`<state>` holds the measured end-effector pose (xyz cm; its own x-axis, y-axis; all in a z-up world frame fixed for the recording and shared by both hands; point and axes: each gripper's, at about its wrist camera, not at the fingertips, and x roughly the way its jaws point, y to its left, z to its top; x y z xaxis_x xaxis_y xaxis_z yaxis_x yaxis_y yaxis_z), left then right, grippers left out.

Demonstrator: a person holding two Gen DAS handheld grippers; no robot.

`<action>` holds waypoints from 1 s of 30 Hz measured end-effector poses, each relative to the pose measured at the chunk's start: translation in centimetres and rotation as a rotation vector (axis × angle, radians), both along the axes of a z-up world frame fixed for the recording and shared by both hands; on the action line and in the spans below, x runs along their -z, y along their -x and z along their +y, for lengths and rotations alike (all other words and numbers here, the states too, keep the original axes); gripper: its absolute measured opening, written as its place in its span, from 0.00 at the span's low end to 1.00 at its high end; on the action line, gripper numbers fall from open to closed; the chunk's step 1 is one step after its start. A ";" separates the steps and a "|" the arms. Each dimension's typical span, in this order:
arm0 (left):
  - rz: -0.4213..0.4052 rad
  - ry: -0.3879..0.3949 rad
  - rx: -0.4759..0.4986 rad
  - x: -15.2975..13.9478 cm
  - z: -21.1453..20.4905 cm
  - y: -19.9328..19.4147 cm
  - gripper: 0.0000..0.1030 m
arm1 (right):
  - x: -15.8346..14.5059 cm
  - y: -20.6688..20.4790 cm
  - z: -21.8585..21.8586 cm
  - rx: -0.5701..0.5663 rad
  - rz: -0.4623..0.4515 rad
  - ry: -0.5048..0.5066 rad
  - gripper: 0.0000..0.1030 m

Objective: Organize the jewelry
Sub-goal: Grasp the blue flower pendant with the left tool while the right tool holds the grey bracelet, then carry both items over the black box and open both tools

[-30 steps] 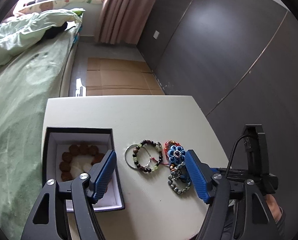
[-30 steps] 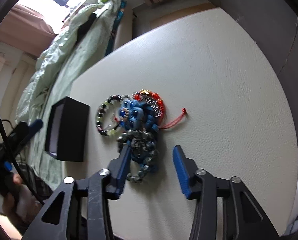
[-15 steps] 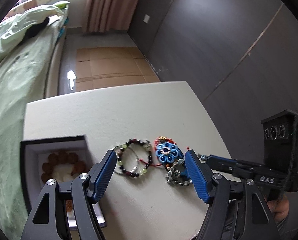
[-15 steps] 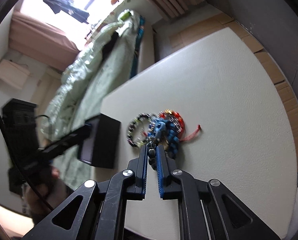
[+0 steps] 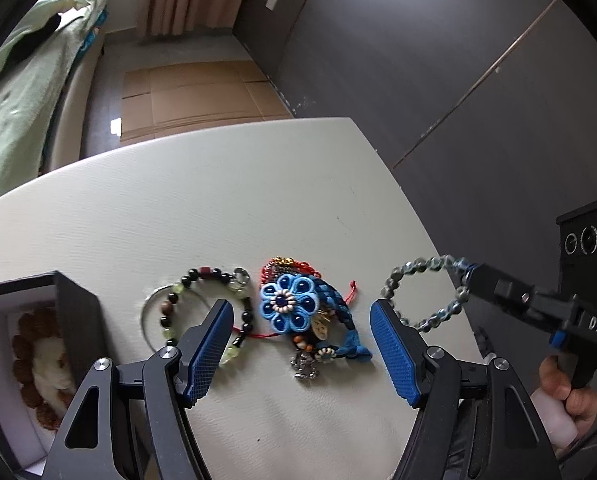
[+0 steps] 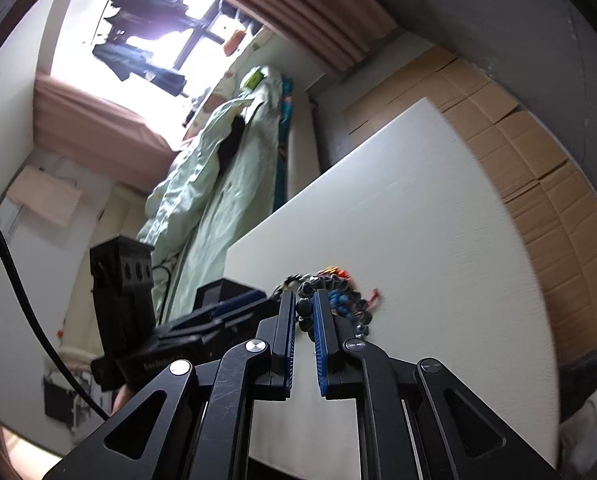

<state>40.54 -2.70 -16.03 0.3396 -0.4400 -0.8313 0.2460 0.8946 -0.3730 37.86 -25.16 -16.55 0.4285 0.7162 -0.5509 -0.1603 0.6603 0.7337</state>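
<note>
Left gripper [image 5: 302, 328] hovers over the table [image 5: 218, 208] with fingers spread wide, holding nothing; between them lies the blue flower piece [image 5: 288, 307], beside a dark bead bracelet [image 5: 214, 308]. Farther left, a box [image 5: 74, 320] holds brown beads [image 5: 30, 376]. Right gripper [image 5: 472, 280] lifts a grey bead bracelet [image 5: 426, 296] off the table.

Right view: the gripper [image 6: 305, 320] is clamped on grey beads [image 6: 304, 300] above the pile [image 6: 338, 296].
</note>
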 end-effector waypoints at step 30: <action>-0.113 0.027 -0.051 -2.8 1.9 1.9 0.14 | -0.7 -0.2 1.3 0.017 -0.027 -0.039 0.10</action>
